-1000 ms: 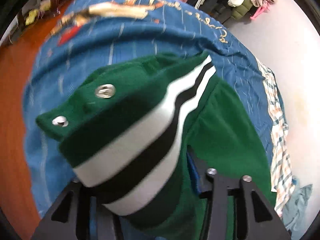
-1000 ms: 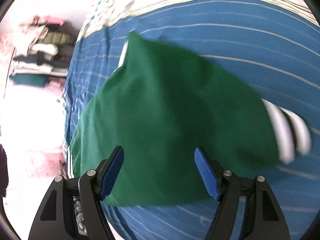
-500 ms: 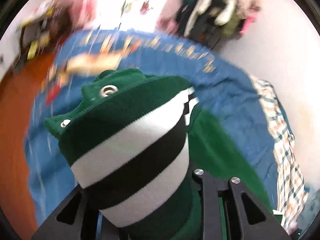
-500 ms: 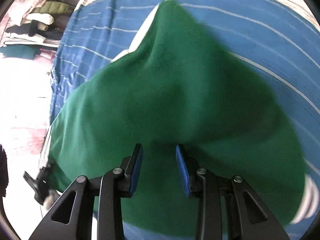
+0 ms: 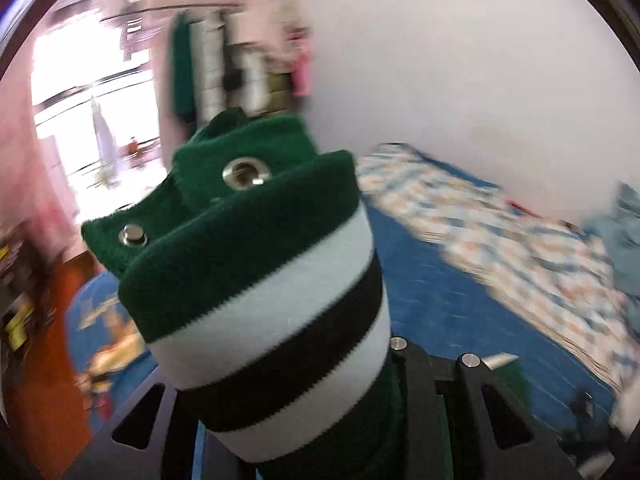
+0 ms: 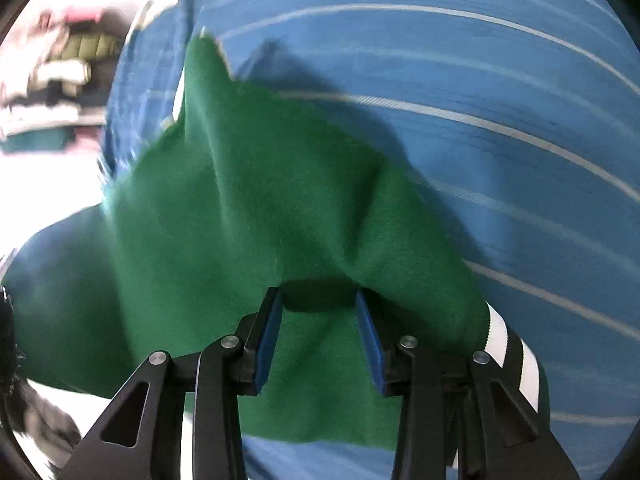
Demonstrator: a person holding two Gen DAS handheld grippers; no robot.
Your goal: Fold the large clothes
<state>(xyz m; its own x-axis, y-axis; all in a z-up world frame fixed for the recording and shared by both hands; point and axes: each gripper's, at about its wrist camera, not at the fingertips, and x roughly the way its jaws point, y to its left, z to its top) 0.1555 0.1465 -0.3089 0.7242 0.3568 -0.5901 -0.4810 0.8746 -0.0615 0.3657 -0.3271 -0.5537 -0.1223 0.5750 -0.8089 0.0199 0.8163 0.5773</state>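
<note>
**A:** So where's the green jacket at? From the right wrist view it looks bunched up over the blue striped bedsheet, peaked toward the far left, with a striped cuff poking out at the near right.

**B:** Yep, on the bed. The right hand-held gripper has its blue pads set apart with a fold of the green fabric sitting between them. Can't honestly tell whether the pads are pinching it or just straddling it.

**A:** And the other one?

**B:** The left hand-held gripper is clamped on the jacket's ribbed hem, the green, white and black striped band. It stands up right in front of the lens, with two metal snaps on the green part at the top. The fingers are mostly buried under the cloth.

**A:** Background's a blur though.

**B:** Pretty much. There's a checked blanket on the bed to the right, a bright window far left, and hanging clothes on the far wall.
</note>
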